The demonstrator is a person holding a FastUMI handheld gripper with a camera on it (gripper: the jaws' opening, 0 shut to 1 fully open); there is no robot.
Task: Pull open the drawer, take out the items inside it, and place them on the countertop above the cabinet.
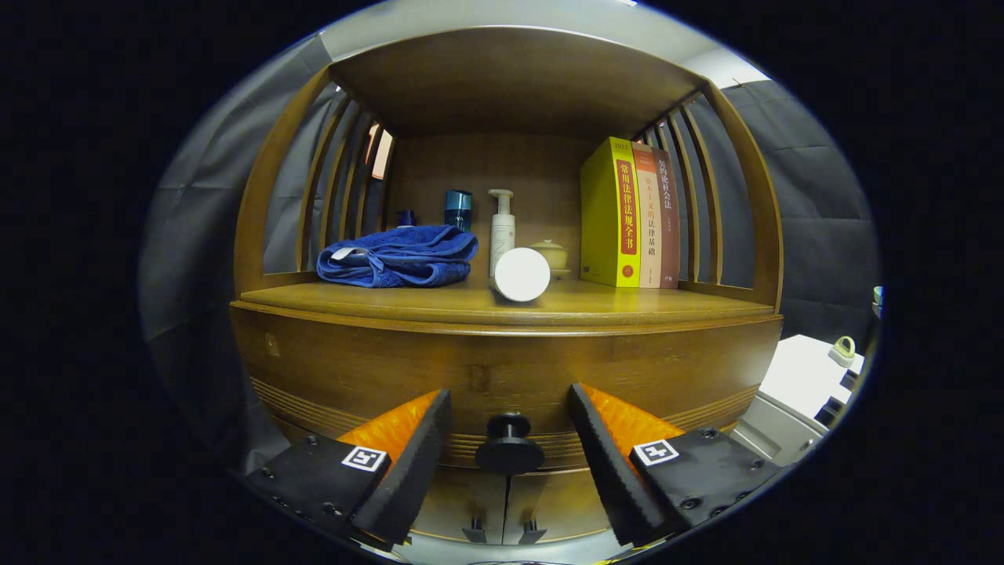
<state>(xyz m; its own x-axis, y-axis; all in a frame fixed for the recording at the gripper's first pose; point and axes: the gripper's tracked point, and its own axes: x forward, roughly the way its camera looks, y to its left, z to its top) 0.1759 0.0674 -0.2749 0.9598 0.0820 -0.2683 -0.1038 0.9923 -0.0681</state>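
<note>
The gripper (510, 455) has two wedge-shaped fingers on black blocks with screws; each block carries a small square black-and-white marker.

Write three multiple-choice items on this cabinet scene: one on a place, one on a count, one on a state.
1. Where is the drawer knob relative to the tongs?
A. Between the two fingers, untouched
B. Beyond the left finger's outer side
C. Up on the countertop

2. How many books stand on the countertop?
A. One
B. Three
C. Five

3. What state is the drawer in?
A. Pulled fully out
B. Closed
C. Removed and lying on the countertop

Answers: 1 A, the knob sits in the gap with space on both sides. 2 B, three spines stand side by side, right of the white cylinder. 3 B, its front lies flush with the cabinet, under the blue towel.
</note>
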